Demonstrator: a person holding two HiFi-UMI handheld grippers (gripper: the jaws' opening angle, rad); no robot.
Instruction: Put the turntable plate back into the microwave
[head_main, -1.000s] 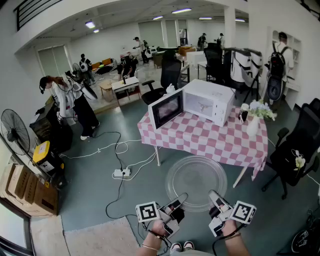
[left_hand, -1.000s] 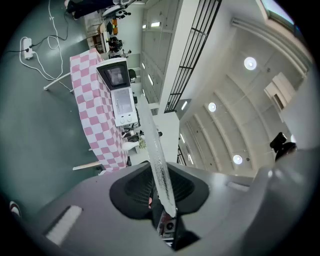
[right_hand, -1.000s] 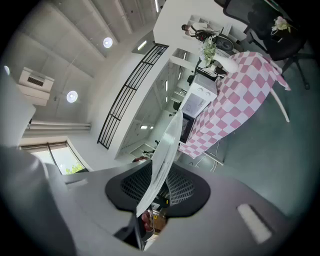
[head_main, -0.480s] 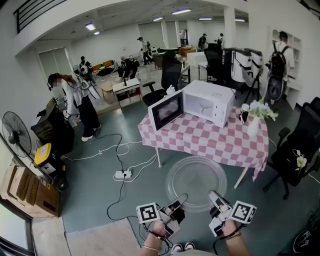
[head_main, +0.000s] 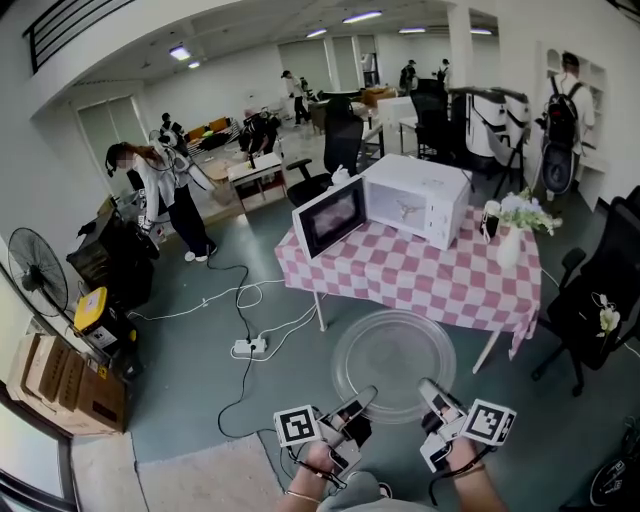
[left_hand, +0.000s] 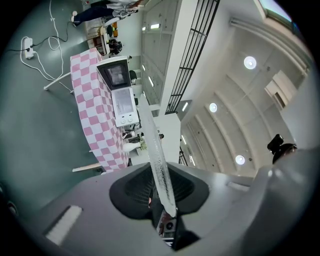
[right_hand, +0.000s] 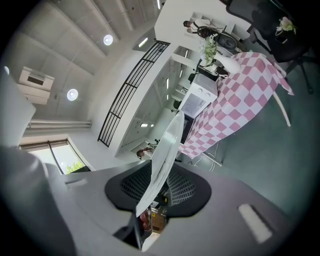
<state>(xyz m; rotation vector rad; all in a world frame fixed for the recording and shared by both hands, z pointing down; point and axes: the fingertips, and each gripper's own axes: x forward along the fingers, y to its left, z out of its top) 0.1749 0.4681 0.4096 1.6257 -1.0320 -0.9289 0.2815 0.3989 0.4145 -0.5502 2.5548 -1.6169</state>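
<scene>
A clear glass turntable plate hangs level in the air in front of me. My left gripper is shut on its near left rim. My right gripper grips the near right rim; its jaws have just been opening slightly, with the rim still between them. In both gripper views the plate runs edge-on between the pads. The white microwave stands on a pink checked table beyond the plate, its door swung open to the left.
A vase of flowers stands on the table's right end. A black office chair is at the right. A power strip with cables lies on the floor to the left. Further left are a fan and a person.
Both grippers still carry the plate and have shifted only slightly toward the table. The person at the left has walked further right.
</scene>
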